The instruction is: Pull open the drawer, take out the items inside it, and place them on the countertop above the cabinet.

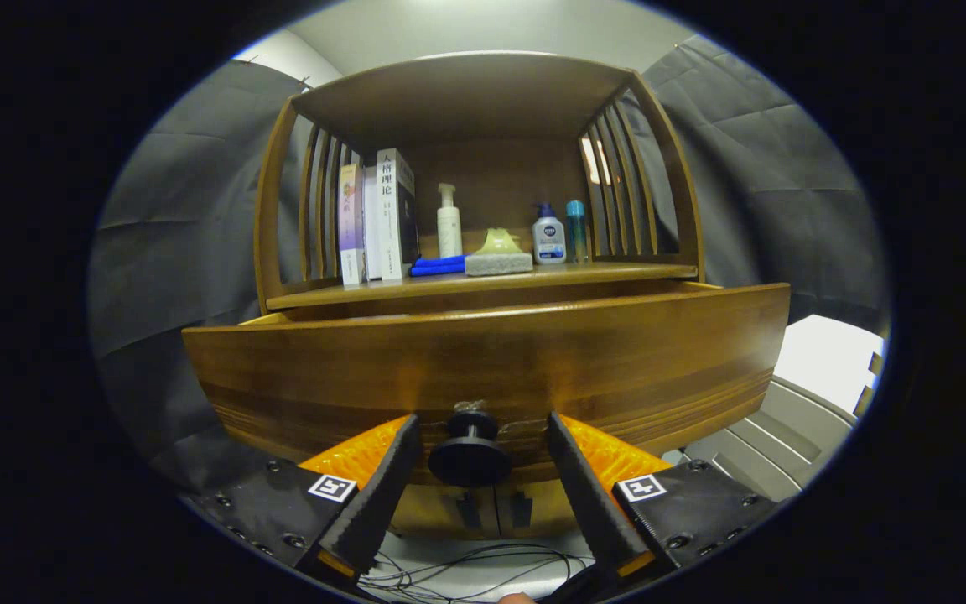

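A wooden cabinet fills the view, and its wide drawer front (pixel 349 369) stands out toward me from the cabinet body. What lies inside the drawer is hidden behind that front. The drawer's dark round knob (pixel 470 457) sits between my fingers with a small gap on each side. My gripper (pixel 480 419) is open, its fingertips close to the drawer front. The countertop (pixel 617 273) runs just above and behind the drawer, under an arched wooden hutch.
On the countertop stand upright books (pixel 378 218), a white pump bottle (pixel 449 222), a blue cloth (pixel 438 265), a sponge block (pixel 498 262) and two small bottles (pixel 558 235). Lower cabinet doors (pixel 491 507) and loose cables (pixel 466 566) lie below. A white slatted object (pixel 793 411) is to the right.
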`<state>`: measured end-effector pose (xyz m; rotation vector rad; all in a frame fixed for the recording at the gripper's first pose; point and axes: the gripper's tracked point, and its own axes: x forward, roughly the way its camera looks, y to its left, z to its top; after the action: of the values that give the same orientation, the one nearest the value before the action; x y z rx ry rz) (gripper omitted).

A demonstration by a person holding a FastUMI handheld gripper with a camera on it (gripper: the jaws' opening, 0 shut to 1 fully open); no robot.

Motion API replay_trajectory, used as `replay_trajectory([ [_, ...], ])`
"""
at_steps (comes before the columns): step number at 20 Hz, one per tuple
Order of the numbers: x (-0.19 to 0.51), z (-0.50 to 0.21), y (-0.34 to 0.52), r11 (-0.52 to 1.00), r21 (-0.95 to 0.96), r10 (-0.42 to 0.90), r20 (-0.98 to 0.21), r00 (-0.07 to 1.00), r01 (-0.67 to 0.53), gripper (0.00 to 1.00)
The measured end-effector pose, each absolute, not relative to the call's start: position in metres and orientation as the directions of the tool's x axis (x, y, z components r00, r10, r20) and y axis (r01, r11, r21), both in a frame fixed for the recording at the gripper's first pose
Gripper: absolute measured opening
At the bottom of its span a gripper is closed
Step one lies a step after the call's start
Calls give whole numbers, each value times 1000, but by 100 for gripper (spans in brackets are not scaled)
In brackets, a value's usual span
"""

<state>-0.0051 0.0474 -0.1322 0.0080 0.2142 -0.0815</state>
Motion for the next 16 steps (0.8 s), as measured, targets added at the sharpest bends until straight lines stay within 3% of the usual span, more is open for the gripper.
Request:
replay_trajectory([
  [16,58,-138,43,996,-27,-86,-212,974,82,98],
])
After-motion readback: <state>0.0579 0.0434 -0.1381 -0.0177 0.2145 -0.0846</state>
